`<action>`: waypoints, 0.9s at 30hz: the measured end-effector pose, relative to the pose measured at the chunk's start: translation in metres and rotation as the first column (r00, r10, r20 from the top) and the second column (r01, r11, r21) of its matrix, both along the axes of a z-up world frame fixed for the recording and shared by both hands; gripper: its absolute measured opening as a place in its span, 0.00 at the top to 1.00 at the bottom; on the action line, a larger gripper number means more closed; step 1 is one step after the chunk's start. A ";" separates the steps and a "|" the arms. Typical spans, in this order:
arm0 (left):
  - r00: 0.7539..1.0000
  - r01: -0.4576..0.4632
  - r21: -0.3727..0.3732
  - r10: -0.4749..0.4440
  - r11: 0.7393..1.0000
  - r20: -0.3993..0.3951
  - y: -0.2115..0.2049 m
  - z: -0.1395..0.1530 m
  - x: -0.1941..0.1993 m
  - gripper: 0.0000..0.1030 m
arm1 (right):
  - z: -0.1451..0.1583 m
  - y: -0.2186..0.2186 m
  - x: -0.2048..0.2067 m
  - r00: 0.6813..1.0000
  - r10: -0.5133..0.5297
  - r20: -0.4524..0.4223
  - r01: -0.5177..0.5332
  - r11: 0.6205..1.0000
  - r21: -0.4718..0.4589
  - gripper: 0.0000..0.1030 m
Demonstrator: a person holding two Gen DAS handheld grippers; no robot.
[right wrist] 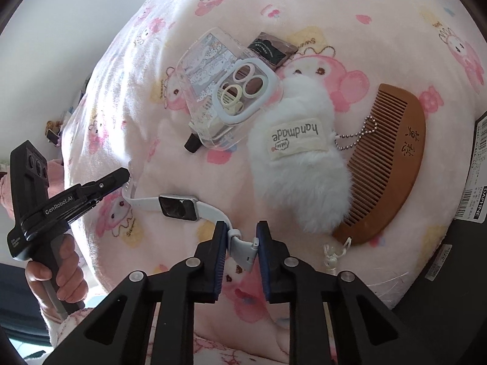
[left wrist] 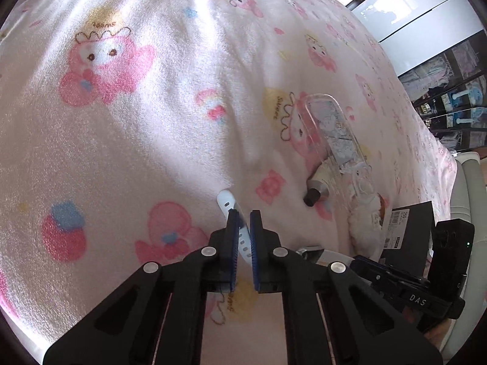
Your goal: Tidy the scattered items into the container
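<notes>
A clear box [right wrist: 210,91] is seen lying on its side on the bed, up and a little left of the right gripper [right wrist: 240,234]. A white ring case [right wrist: 246,91] with small rings in it and a tube with a dark cap [right wrist: 191,144] are seen at the box's open end. A small brown packet [right wrist: 271,48] is tucked behind the box. A fluffy white pouch [right wrist: 301,164] marked "handmade" is laid just right of the box, and a wooden comb [right wrist: 392,167] is laid under its right side. A black box [right wrist: 468,197] with labels is seen at the far right.

A white watch [right wrist: 178,206] with a dark square face is stretched over the pink blanket [right wrist: 304,0]. Its buckle end is pinched by the right gripper. Its other strap end is pinched by the left gripper [left wrist: 243,216], which is nearly closed. No earlier look is given, so nothing more can be told.
</notes>
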State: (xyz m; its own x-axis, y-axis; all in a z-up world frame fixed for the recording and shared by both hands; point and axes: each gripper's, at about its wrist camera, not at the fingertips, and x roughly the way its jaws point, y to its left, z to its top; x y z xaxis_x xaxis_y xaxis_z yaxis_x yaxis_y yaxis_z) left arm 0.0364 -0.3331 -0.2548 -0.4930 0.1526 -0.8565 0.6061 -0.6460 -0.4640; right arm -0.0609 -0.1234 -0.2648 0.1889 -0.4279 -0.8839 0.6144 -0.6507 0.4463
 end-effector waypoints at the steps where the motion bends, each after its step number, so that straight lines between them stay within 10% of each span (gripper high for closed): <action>1: 1.000 0.005 -0.001 -0.005 1.000 -0.008 0.002 0.003 0.001 0.96 | 0.003 0.001 0.001 1.000 -0.008 -0.009 0.008 1.000 -0.010 0.85; 14: 0.992 0.072 -0.068 -0.078 0.995 -0.101 0.028 0.059 -0.008 0.98 | 0.034 0.016 -0.006 0.995 -0.062 -0.072 0.055 0.994 -0.098 0.91; 27: 0.997 0.076 0.104 -0.075 0.992 -0.015 0.027 -0.010 0.008 0.93 | 0.053 0.044 -0.023 0.989 -0.071 -0.127 0.056 0.991 -0.119 0.91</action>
State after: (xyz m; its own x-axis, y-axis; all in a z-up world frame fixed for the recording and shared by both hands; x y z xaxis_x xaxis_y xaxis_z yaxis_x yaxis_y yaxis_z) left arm 0.0442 -0.3061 -0.2652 -0.4864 0.2782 -0.8282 0.5517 -0.6372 -0.5381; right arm -0.0836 -0.0791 -0.2122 0.0444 -0.5350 -0.8437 0.6310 -0.6397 0.4389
